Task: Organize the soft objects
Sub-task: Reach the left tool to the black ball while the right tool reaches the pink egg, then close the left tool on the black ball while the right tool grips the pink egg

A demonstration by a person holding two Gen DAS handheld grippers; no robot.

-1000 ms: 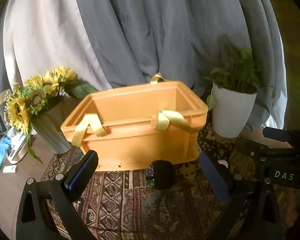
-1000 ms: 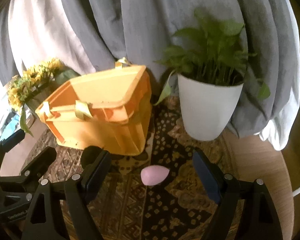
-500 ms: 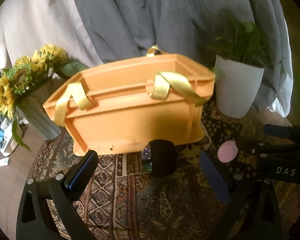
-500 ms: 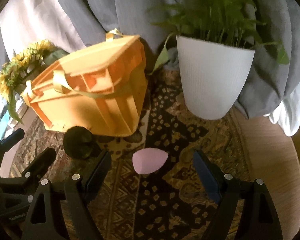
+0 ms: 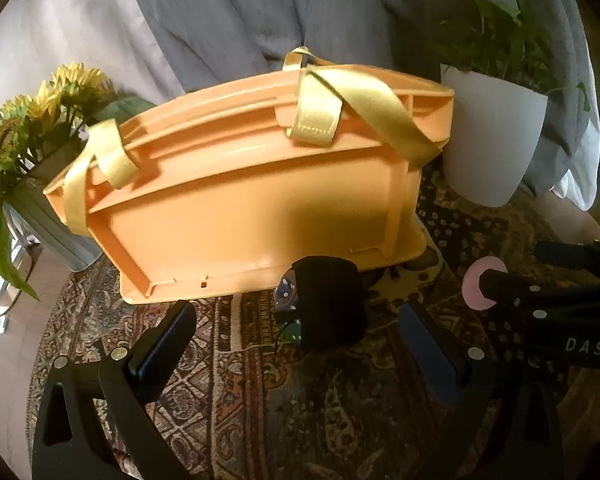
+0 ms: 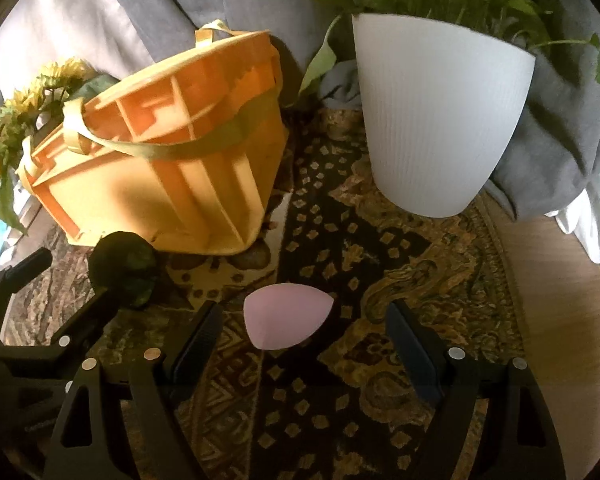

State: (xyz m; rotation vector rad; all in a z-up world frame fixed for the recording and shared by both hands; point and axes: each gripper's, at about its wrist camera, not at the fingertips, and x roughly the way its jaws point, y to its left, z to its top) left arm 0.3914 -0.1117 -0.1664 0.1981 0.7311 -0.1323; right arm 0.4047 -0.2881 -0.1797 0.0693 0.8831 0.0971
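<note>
Only readable text: white letters "DAS" on the black body of the right gripper [image 5: 432,344], seen at the right edge of the left wrist view. Nothing legible on the crate [image 5: 260,200], the pot [image 6: 440,120] or the rug [image 6: 340,240]. Right wrist view shows no text.

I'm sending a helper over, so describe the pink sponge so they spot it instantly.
Find the orange crate on the patterned rug. In front of it, toward the white plant pot, lies the pink sponge: smooth, teardrop-shaped, pale, unlike the dark fuzzy ball nearby.
</note>
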